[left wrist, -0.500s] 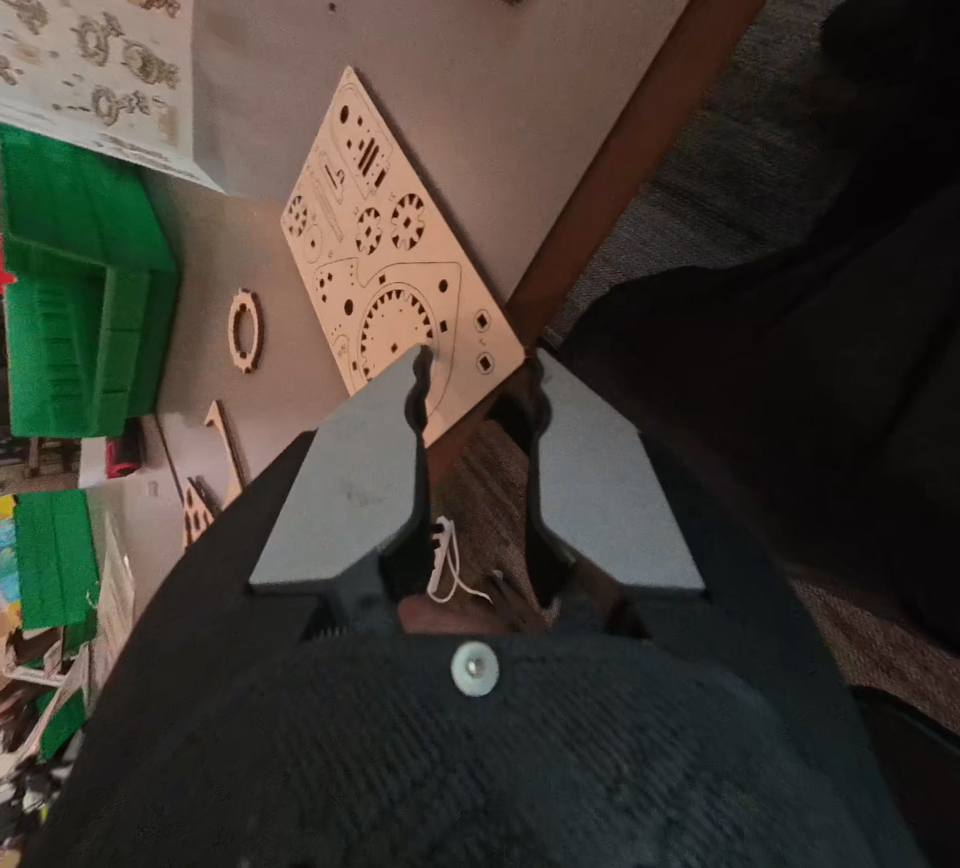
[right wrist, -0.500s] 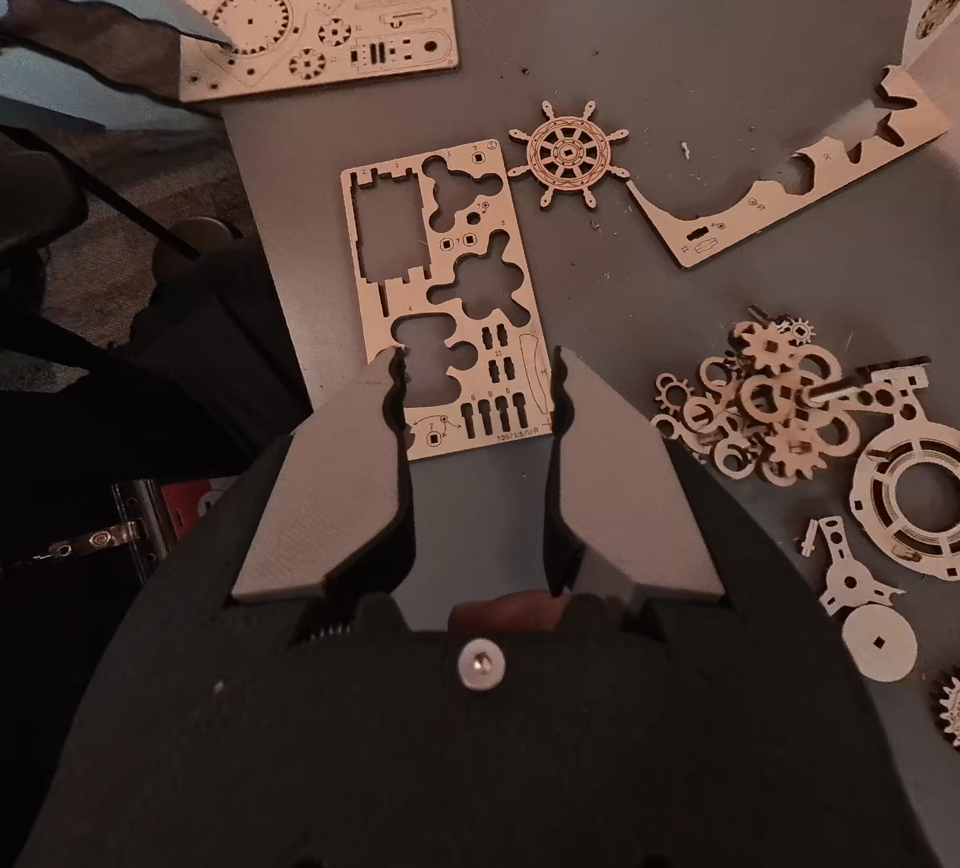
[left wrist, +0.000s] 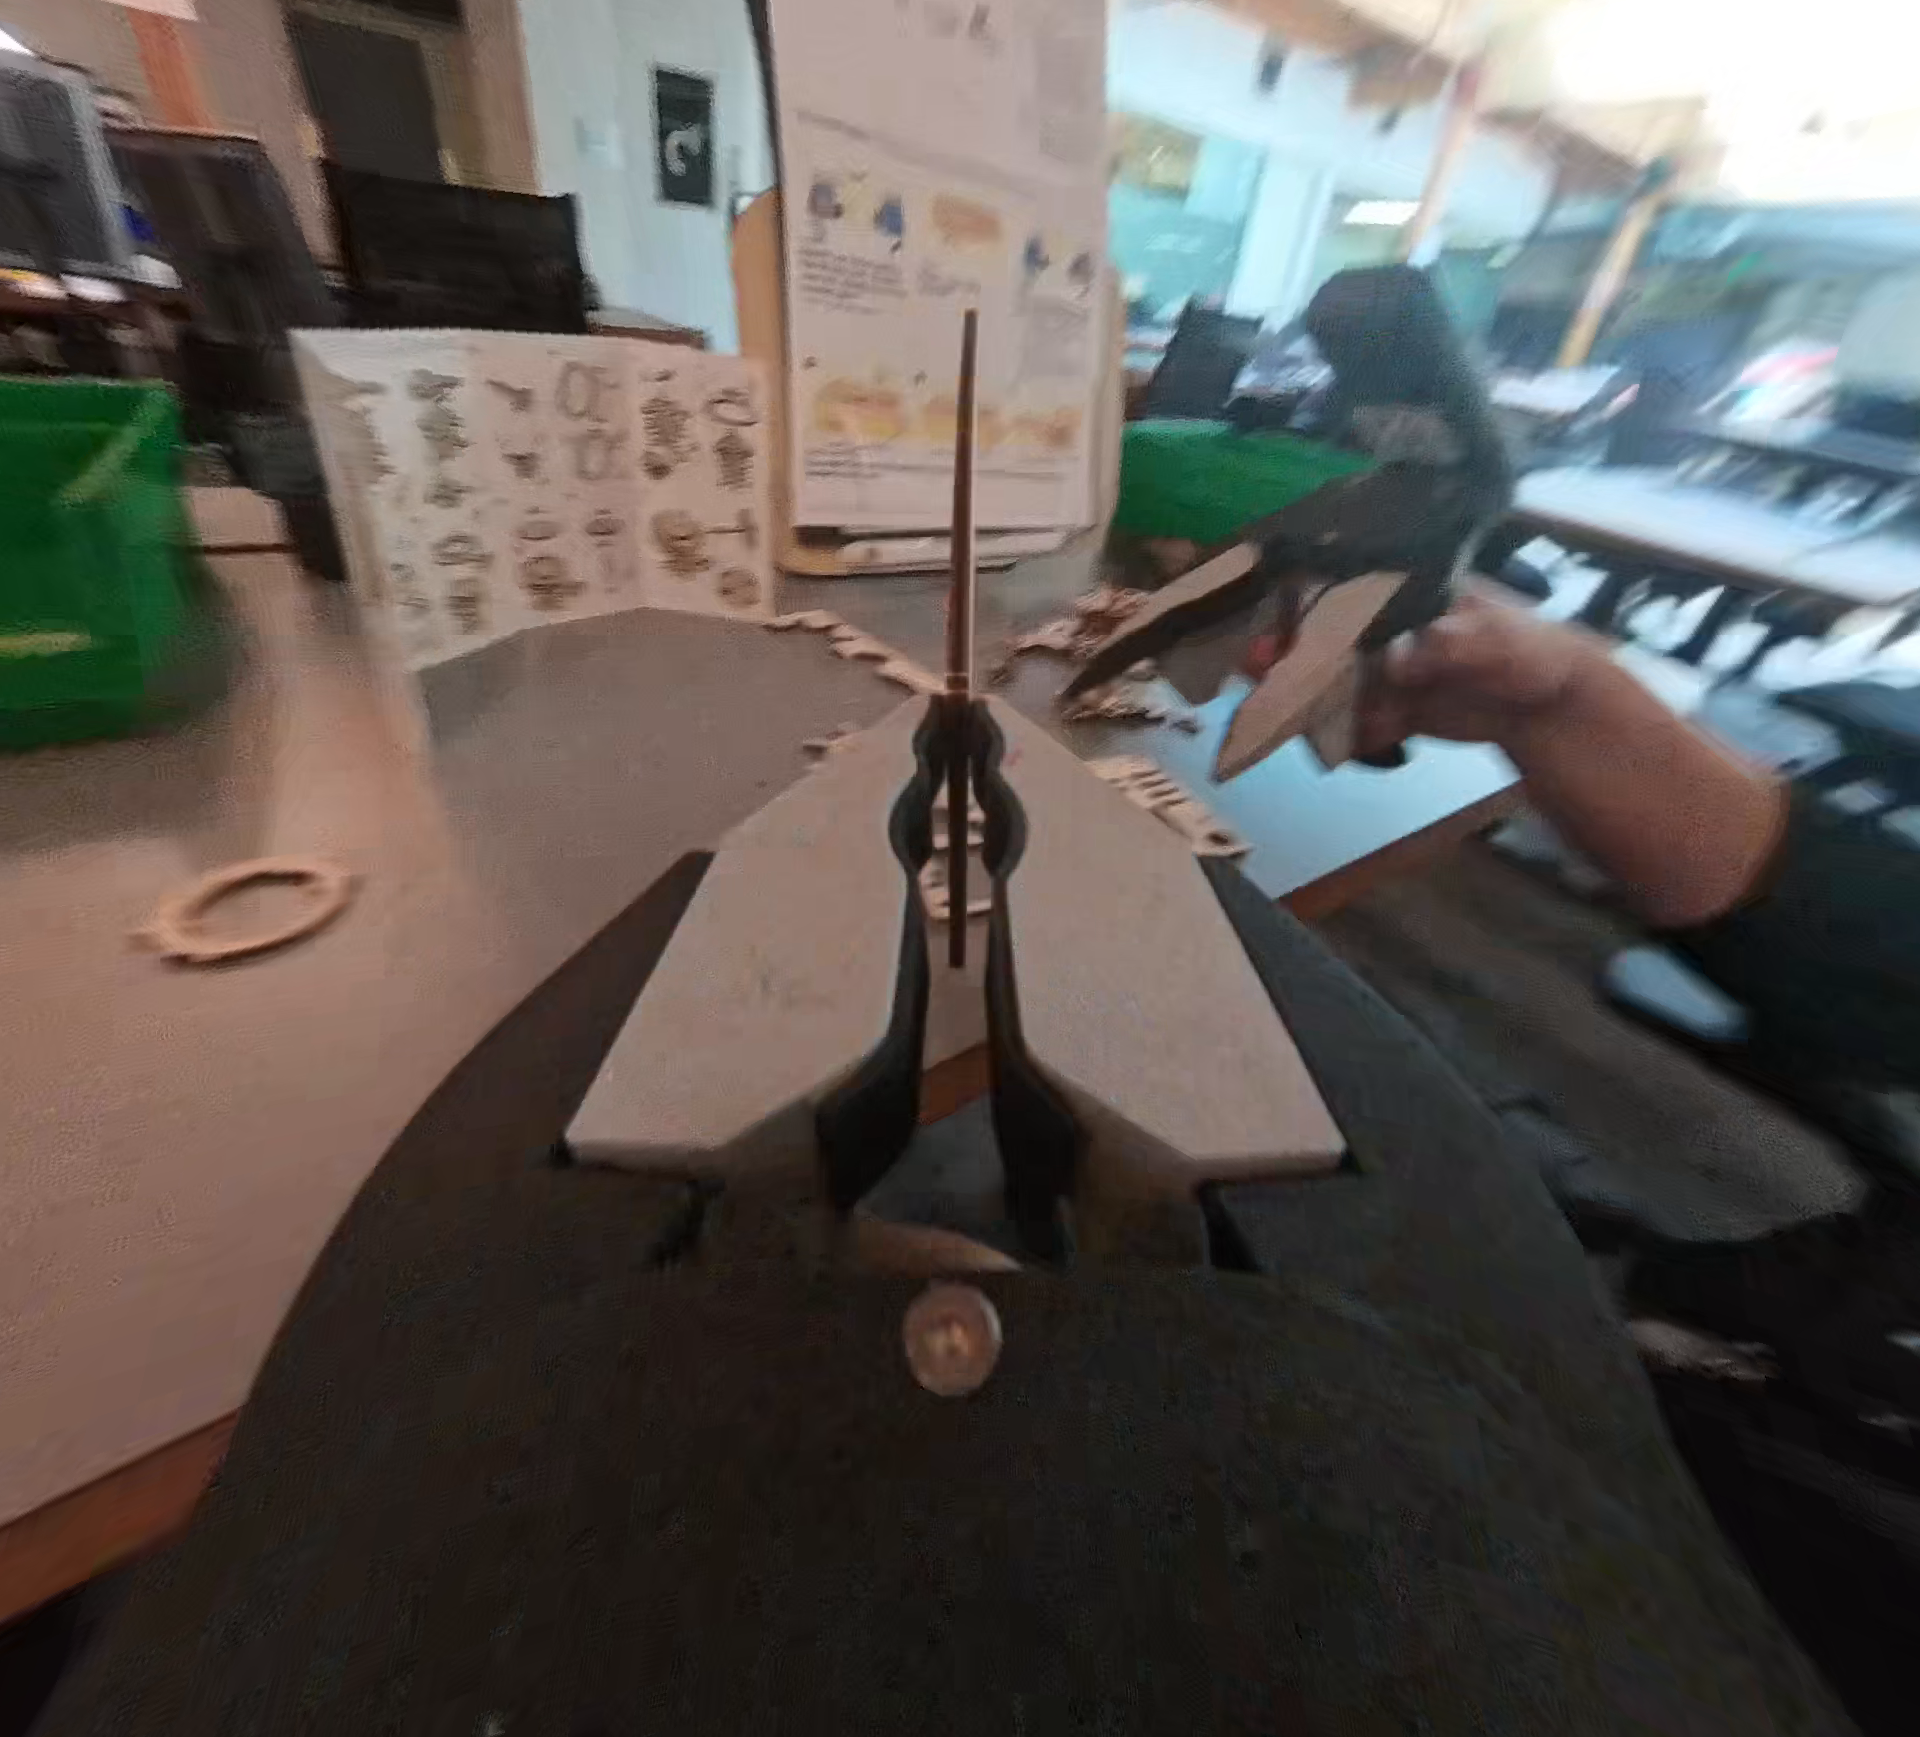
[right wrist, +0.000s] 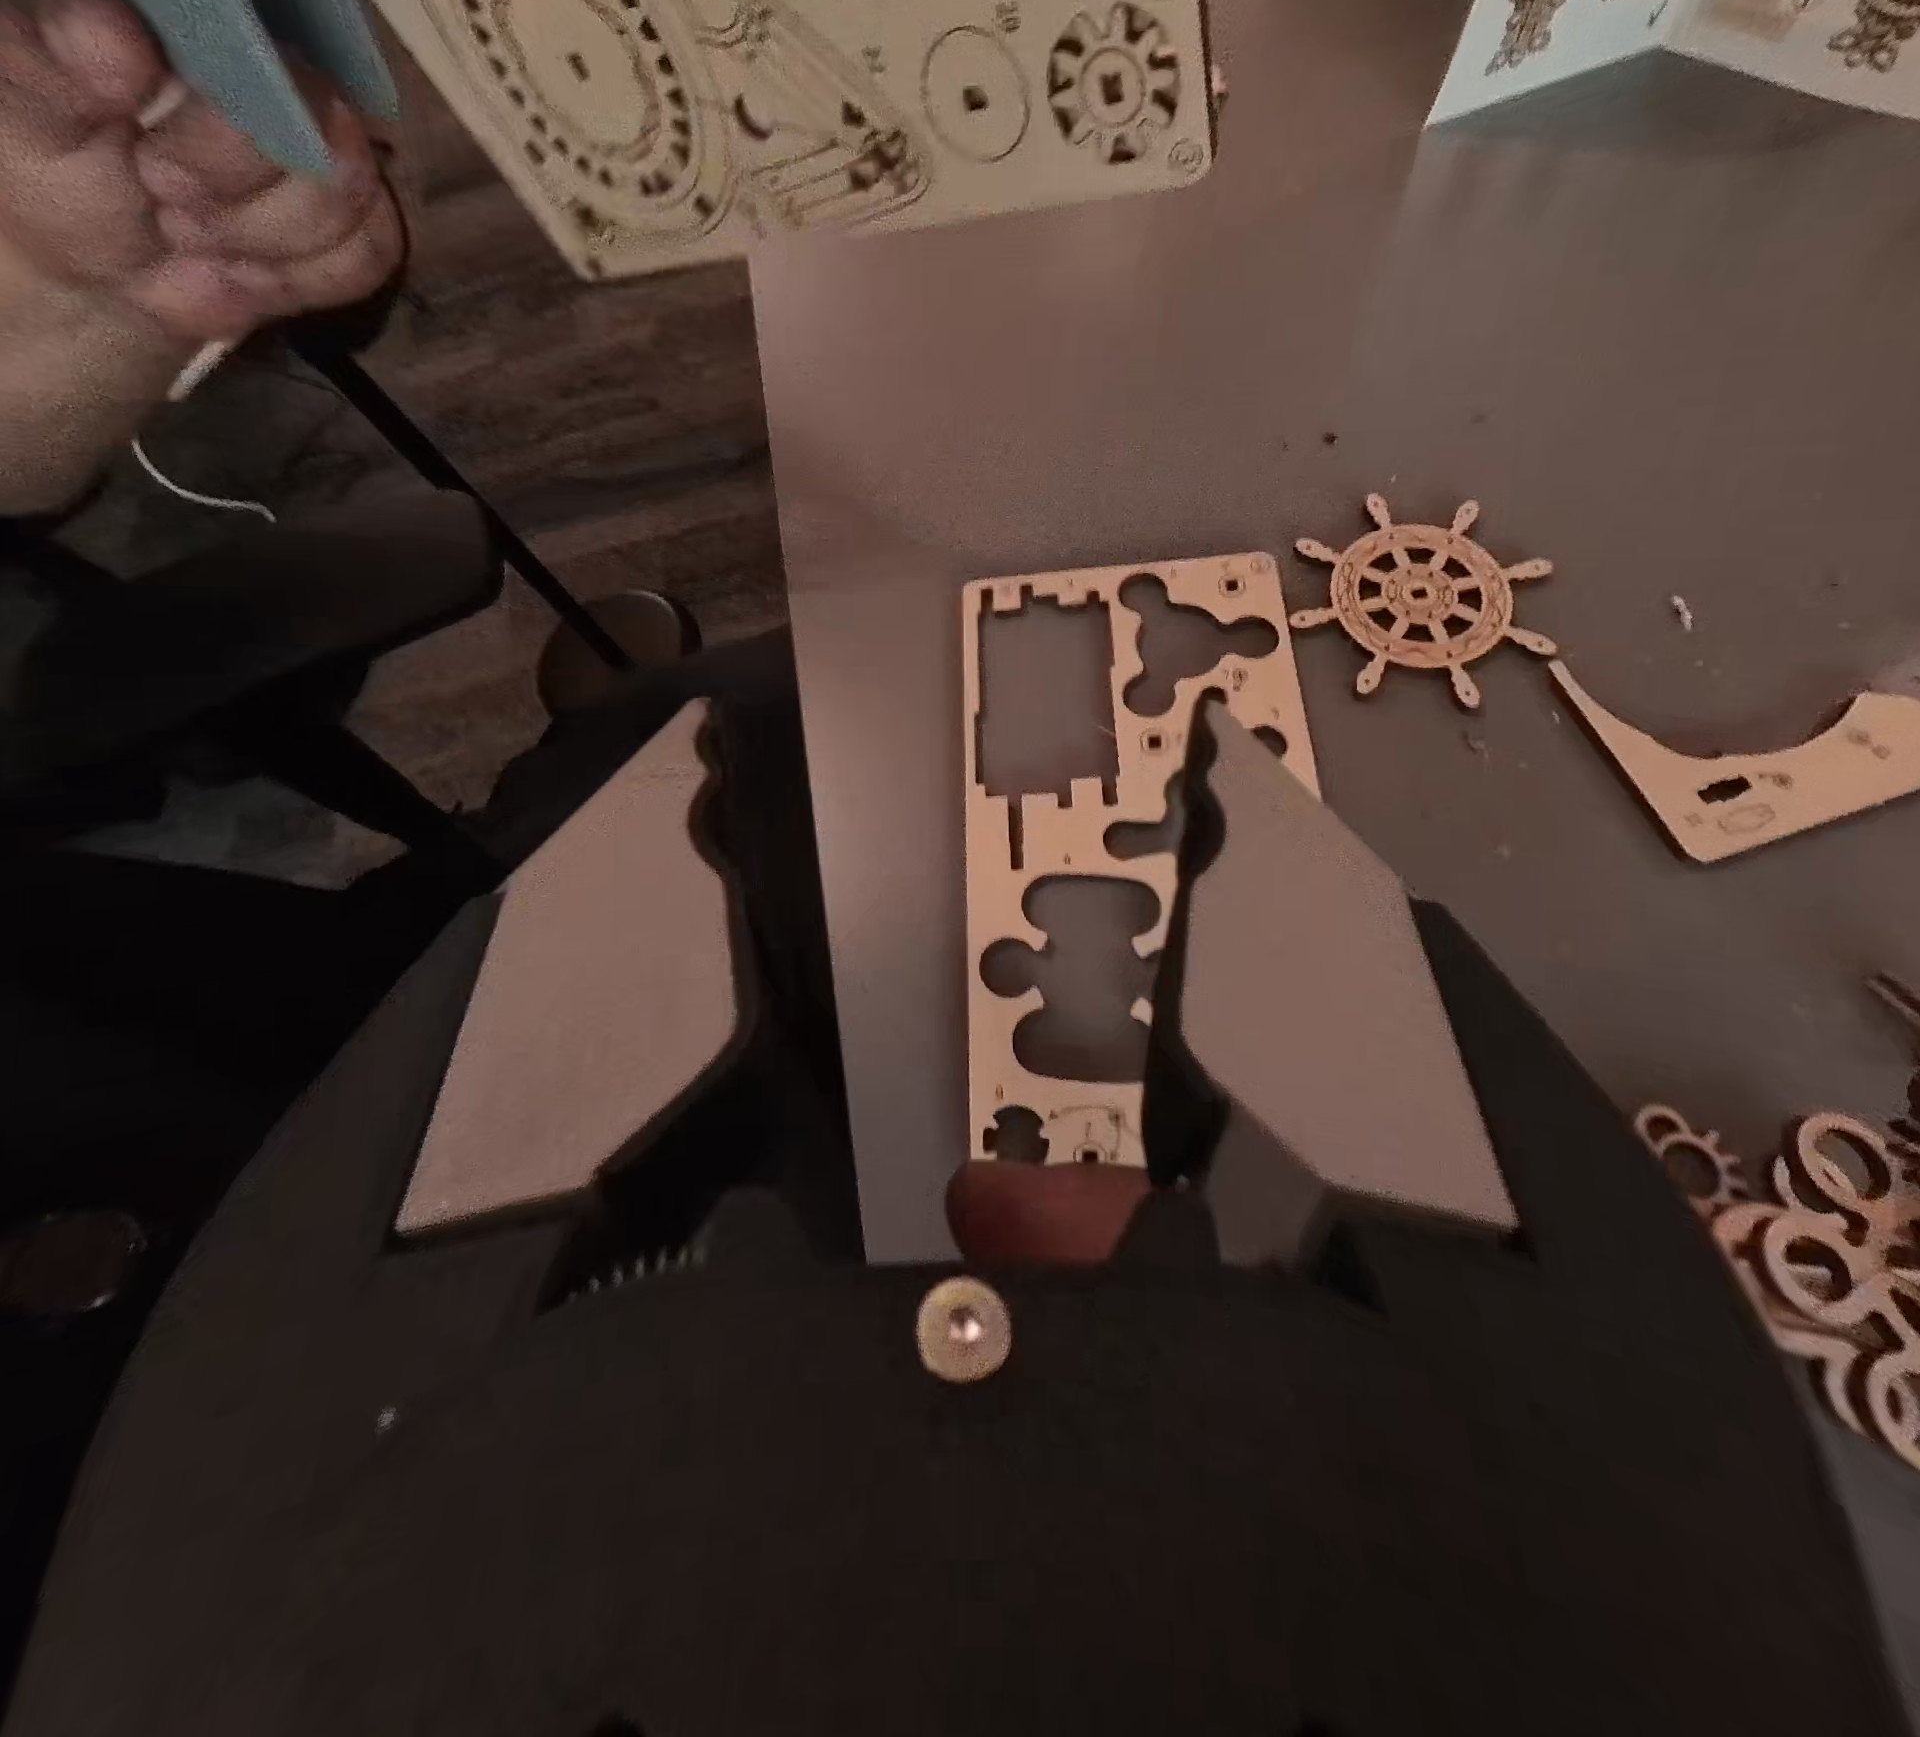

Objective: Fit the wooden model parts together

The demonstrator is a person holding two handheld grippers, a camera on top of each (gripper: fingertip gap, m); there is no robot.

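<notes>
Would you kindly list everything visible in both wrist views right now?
Uncut parts sheet: one, pale wood, lifted edge-on in the left gripper.
Punched-out sheet: one, pale wood, flat on the table.
Ship's wheel: one, pale wood, beside that sheet.
Curved offcut: one, pale wood, right of the wheel.
Toothed ring: one, pale wood, table's left.
Loose parts pile: many, pale wood, right edge.
Instruction sheet: one, white, standing.
Green crate: one, far left.
Table: one, grey.
Left gripper: shut.
Right gripper: open.
</notes>
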